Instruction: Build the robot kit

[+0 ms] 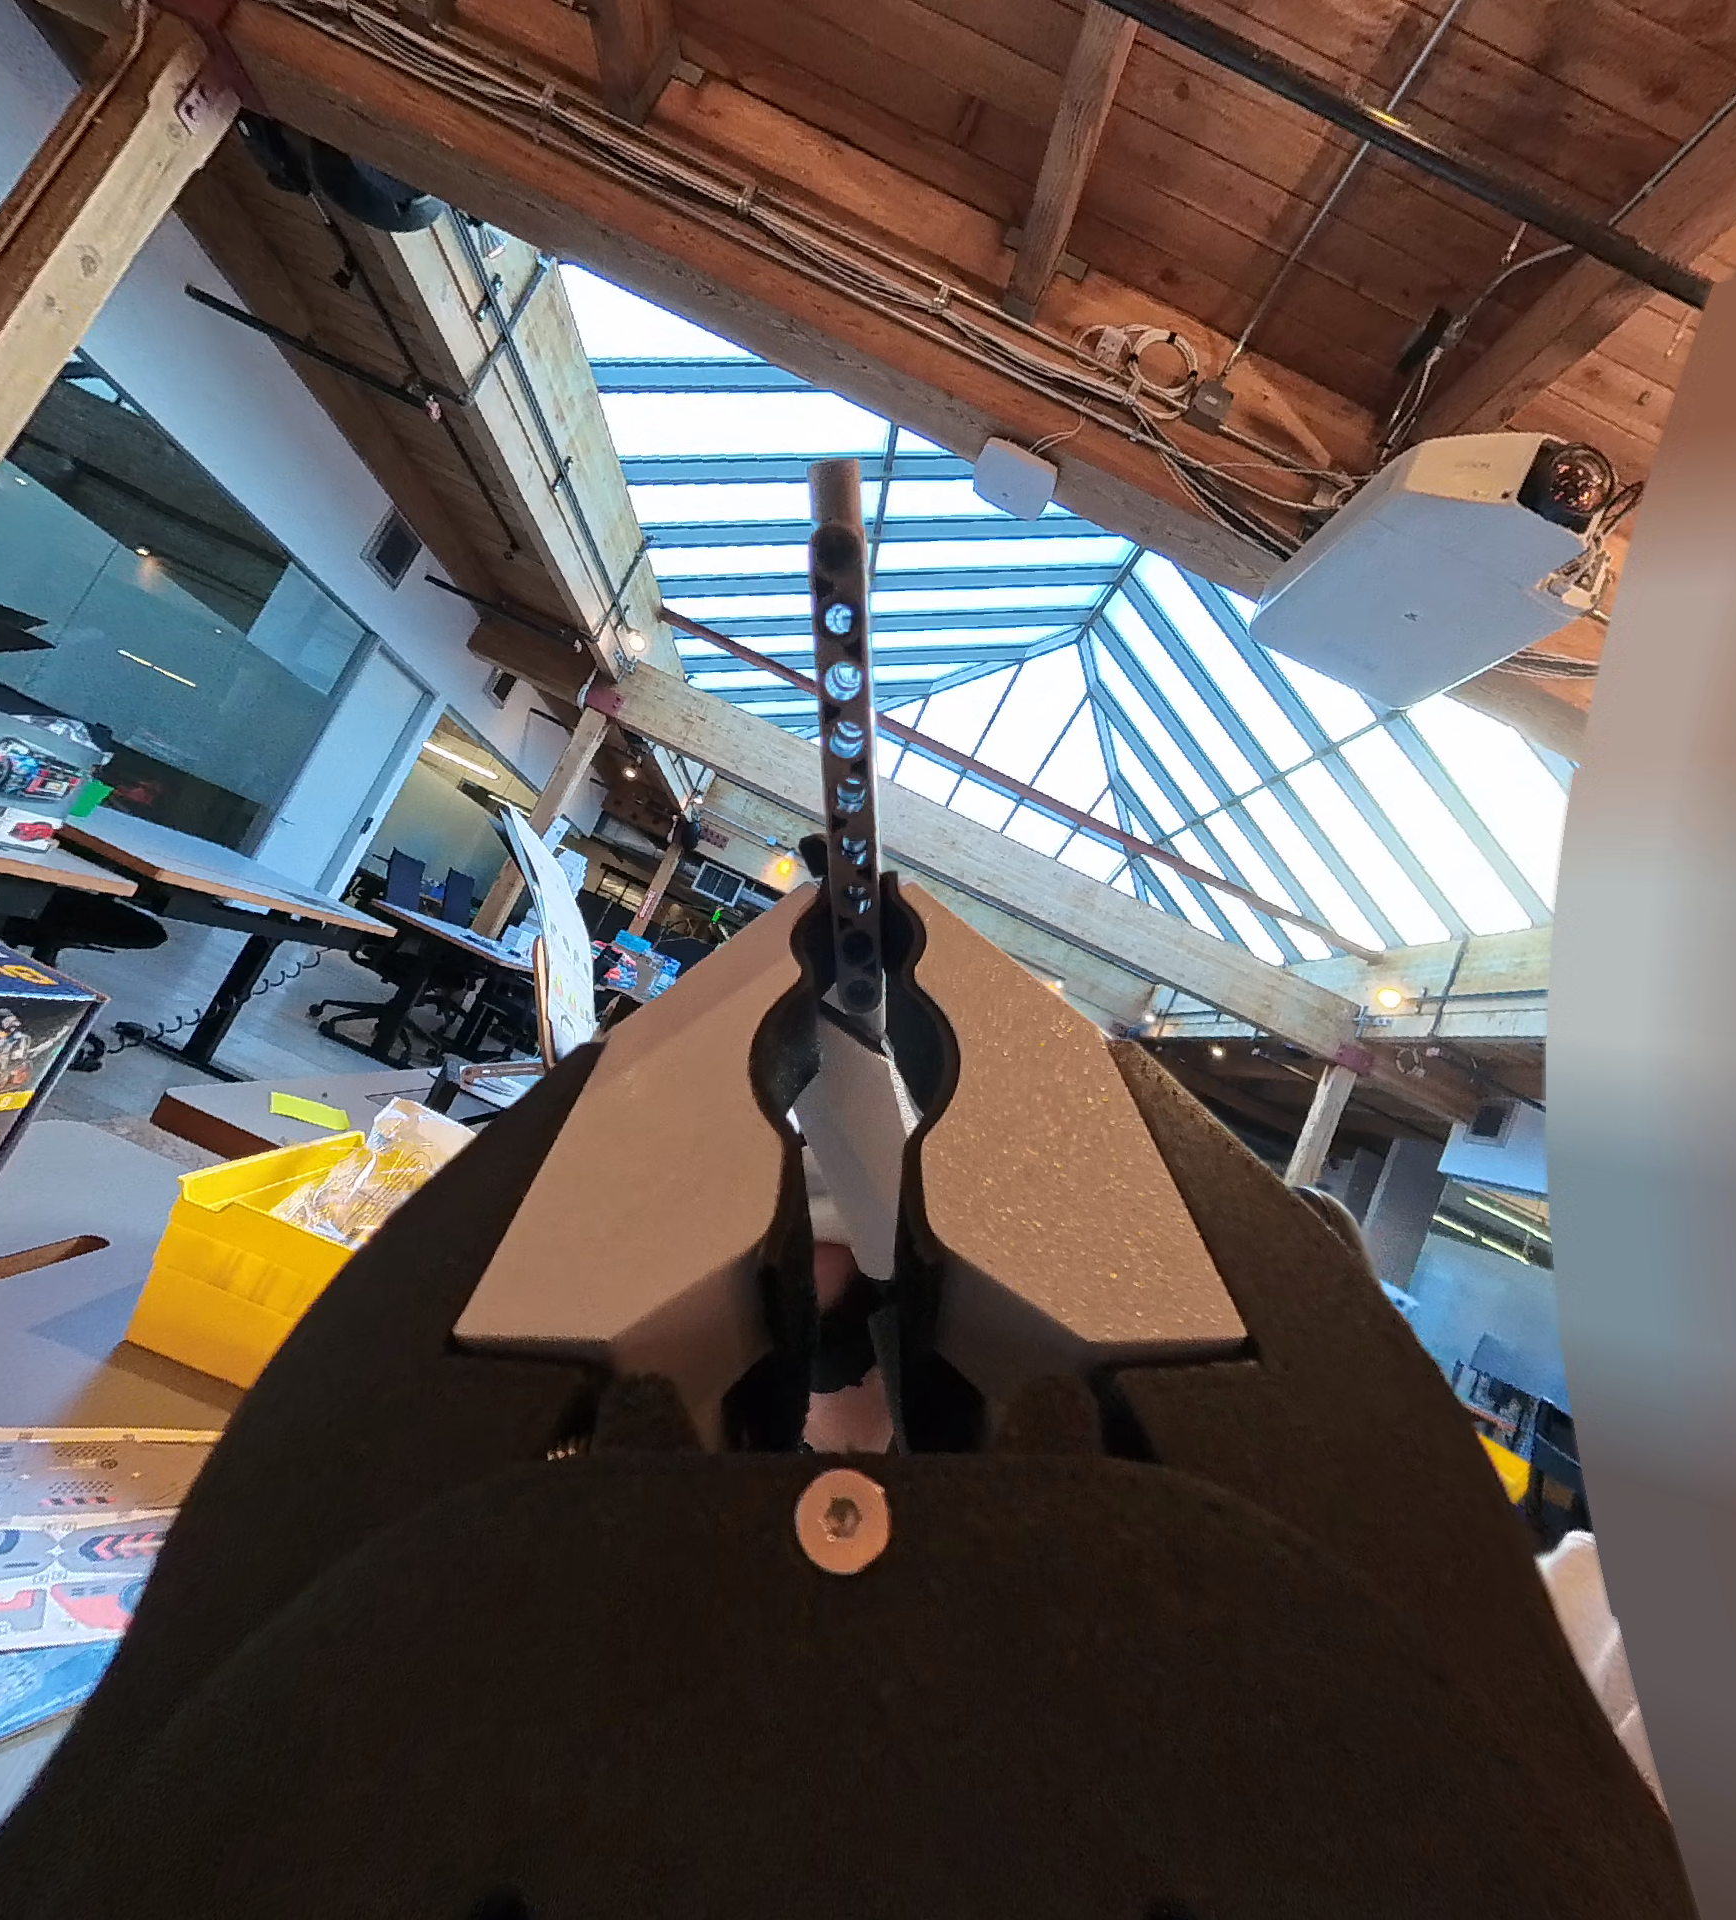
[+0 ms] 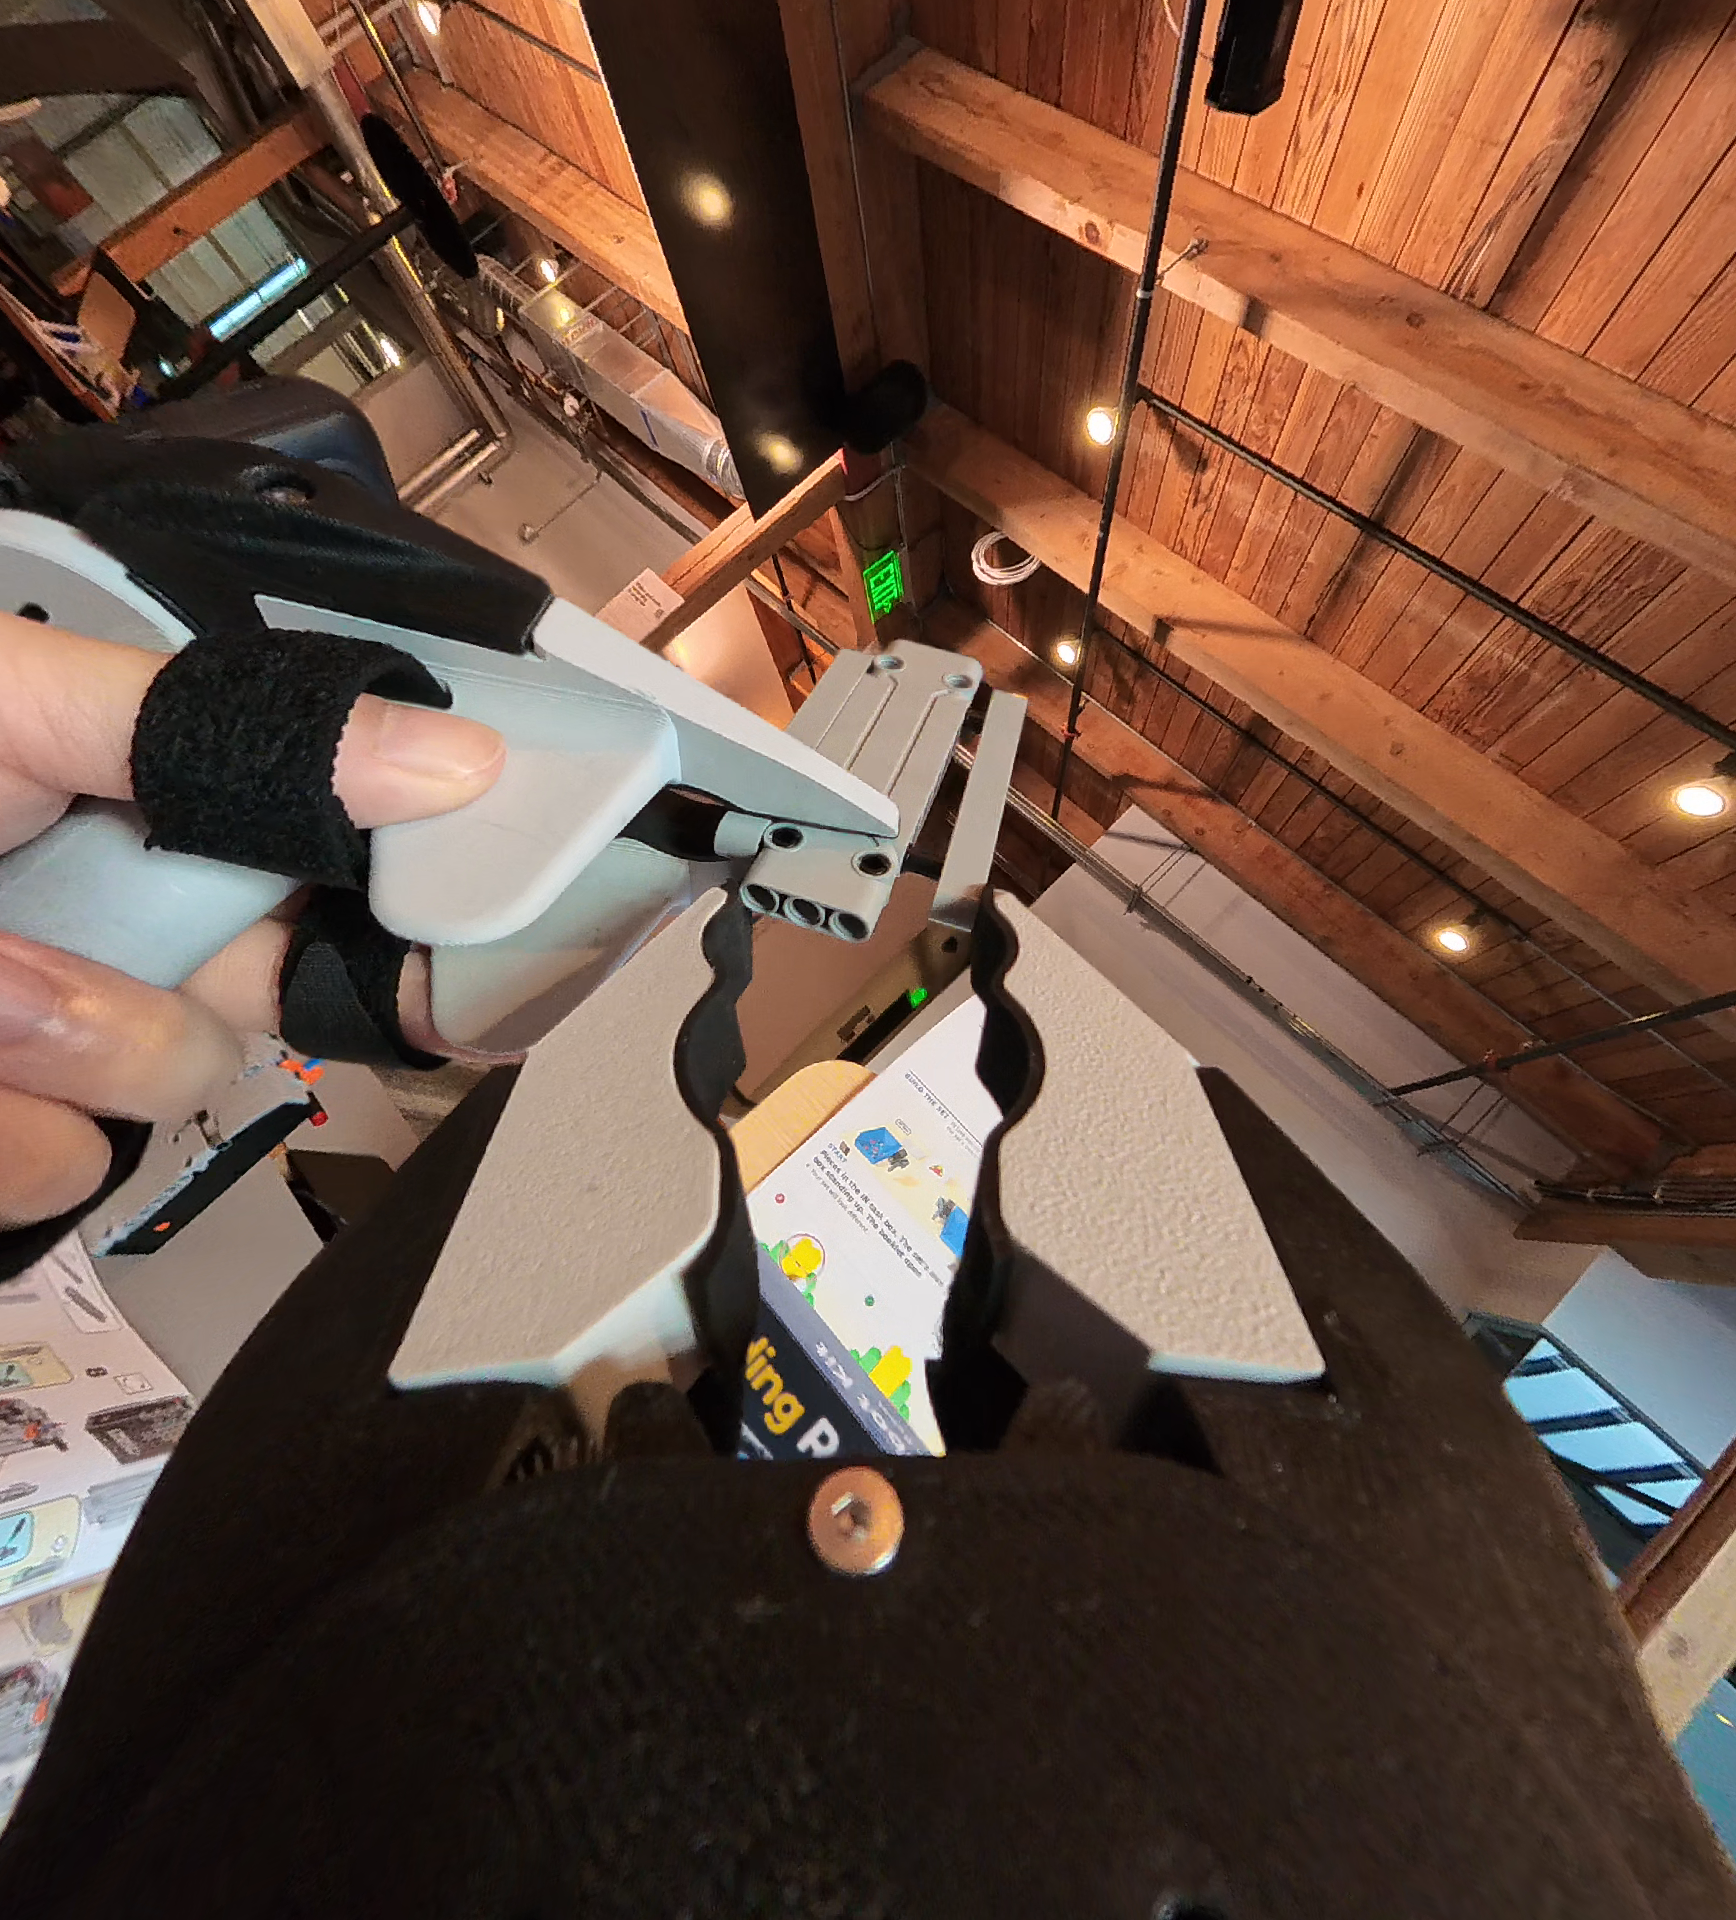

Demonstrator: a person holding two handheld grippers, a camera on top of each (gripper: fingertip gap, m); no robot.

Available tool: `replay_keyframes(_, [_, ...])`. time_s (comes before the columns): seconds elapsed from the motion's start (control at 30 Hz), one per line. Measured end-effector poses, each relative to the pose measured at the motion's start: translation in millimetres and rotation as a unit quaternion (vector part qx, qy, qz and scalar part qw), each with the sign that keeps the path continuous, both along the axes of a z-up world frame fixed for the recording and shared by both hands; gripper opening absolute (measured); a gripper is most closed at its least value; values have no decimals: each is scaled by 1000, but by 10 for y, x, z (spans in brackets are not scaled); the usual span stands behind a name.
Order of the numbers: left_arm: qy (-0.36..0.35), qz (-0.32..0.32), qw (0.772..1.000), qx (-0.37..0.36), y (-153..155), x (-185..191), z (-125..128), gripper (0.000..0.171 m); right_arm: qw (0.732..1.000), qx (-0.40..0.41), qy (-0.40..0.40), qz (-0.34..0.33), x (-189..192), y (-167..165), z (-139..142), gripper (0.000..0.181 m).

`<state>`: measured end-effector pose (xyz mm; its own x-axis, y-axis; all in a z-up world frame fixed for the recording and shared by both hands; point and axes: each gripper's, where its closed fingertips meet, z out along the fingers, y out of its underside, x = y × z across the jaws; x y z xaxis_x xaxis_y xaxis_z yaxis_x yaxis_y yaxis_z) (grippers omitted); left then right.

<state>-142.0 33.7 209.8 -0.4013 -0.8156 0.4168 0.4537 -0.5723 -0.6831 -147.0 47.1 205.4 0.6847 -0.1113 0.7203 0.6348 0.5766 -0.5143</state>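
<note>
Plainly, the left gripper [image 1: 848,925] is clenched on a grey building-toy assembly [image 1: 846,727]: a long beam pierced with round holes stands up out of the pinched tips toward the skylight [image 1: 1103,727], and a pale flat panel of the same piece runs down between the two fingers. In the right wrist view that same assembly [image 2: 879,774] shows as a grey panel with a short holed beam at its lower edge, held by the left tool, with a hand [image 2: 64,883] strapped to its handle by black loops.

The right gripper [image 2: 859,914] is released, its jaws spread with nothing between them, and its tips sit just beside the short beam; whether the left tip touches it I cannot quite tell, as the black pad overlaps it in the picture.

The risks, as I judge them: the left grip catches only the lower end of a long, thin piece, so a sideways knock from the right tips could lever it round or pull it out of the pinch. The panel and beams look pressed together, not fused, and a twist could pop a joint. Both tools are held high, well above the grey table [image 1: 33,1340] with its yellow bin [image 1: 240,1247] and printed sheets [image 1: 12,1538], so a dropped piece could fall and bounce away.
</note>
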Motion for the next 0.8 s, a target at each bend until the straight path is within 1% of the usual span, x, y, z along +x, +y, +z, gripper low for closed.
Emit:
replay_keyframes(0.1, [2,-8,1000,-3,5,8,-7,5,1000,-11,14,23,-5,3,-4,42])
replay_keyframes(0.17, [3,-12,1000,2,-10,11,-4,5,999,-12,9,34,-8,-15,3,43])
replay_keyframes(0.23, [5,-7,1000,7,-21,19,-3,5,999,-21,13,40,-1,-19,3,43])
replay_keyframes(0.47, [0,-11,1000,-5,19,7,-11,5,1000,-7,-6,-16,4,19,-9,41])
replay_keyframes(0.63, [2,-15,1000,2,-3,12,-6,5,1000,3,-13,-18,9,-4,-3,41])
replay_keyframes(0.67, [2,-16,1000,4,-11,11,-4,5,1000,3,-13,-13,6,-13,0,41])
replay_keyframes(0.8, [-2,-25,1000,4,-43,15,4,5,997,-29,33,69,-12,-39,-2,41])
